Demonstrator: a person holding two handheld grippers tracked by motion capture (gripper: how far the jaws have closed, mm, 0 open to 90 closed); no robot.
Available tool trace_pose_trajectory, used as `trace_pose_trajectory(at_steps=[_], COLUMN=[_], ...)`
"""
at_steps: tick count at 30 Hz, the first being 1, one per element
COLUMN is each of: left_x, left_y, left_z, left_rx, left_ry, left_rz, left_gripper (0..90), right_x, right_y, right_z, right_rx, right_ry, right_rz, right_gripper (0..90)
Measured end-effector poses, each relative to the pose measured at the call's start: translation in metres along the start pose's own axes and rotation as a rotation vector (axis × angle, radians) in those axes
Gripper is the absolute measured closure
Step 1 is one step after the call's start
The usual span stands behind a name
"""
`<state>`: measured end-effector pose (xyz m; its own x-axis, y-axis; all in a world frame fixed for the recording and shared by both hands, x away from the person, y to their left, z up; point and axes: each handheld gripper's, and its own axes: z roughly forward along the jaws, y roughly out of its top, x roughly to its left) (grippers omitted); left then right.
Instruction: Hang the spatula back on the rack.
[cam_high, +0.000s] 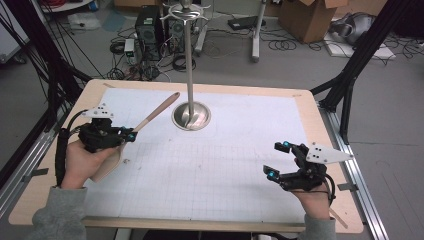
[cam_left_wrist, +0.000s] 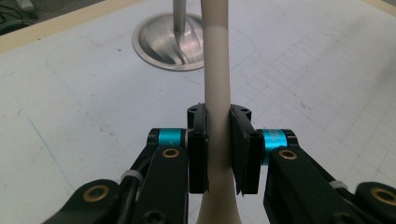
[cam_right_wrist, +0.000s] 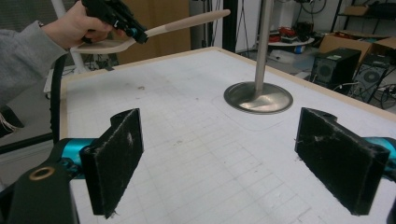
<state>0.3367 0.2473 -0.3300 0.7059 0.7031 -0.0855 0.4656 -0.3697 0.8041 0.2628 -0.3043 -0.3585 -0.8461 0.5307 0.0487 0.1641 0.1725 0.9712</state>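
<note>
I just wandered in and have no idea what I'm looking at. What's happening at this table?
A person holds a two-jaw gripper in each hand. The left gripper is clamped on the handle of a wooden spatula, held up off the table, its handle tip pointing toward a metal stand. The right gripper hangs open over the table's near right part, holding nothing.
</note>
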Motion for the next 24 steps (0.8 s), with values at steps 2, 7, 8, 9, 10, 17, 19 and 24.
trace_pose_trajectory(at_steps=[2,7,8,9,10,17,19,24], left_x=[0.003,0.008,0.010,0.011,0.011,0.016,0.018,0.019], left_y=[0.002,0.006,0.008,0.009,0.009,0.018,0.020,0.027], left_z=[-0.002,-0.008,-0.012,-0.014,-0.014,-0.022,-0.023,-0.027], left_rx=[-0.010,-0.041,-0.055,-0.061,-0.061,-0.092,-0.090,-0.092], left_ry=[-0.001,-0.008,-0.003,-0.014,-0.014,0.019,0.026,0.036], left_rz=[-0.008,-0.023,-0.029,-0.038,-0.038,-0.060,-0.052,-0.041], left_gripper=[78.0,78.0,78.0,78.0,78.0,78.0,78.0,78.0], right_x=[0.000,0.000,0.000,0.000,-0.001,-0.001,0.000,-0.001], right_y=[0.000,0.000,0.000,0.000,0.000,0.000,0.001,0.001], right_z=[0.000,0.000,0.000,0.001,0.001,0.001,0.001,-0.002], right_rx=[0.000,0.002,0.001,0.001,-0.001,-0.001,-0.004,-0.010], right_ry=[0.000,0.001,0.001,0.001,0.001,0.001,0.003,0.000], right_rz=[0.002,0.004,0.005,0.006,0.003,0.000,-0.001,0.001], right_gripper=[14.3,14.3,14.3,14.3,14.3,14.3,14.3,14.3])
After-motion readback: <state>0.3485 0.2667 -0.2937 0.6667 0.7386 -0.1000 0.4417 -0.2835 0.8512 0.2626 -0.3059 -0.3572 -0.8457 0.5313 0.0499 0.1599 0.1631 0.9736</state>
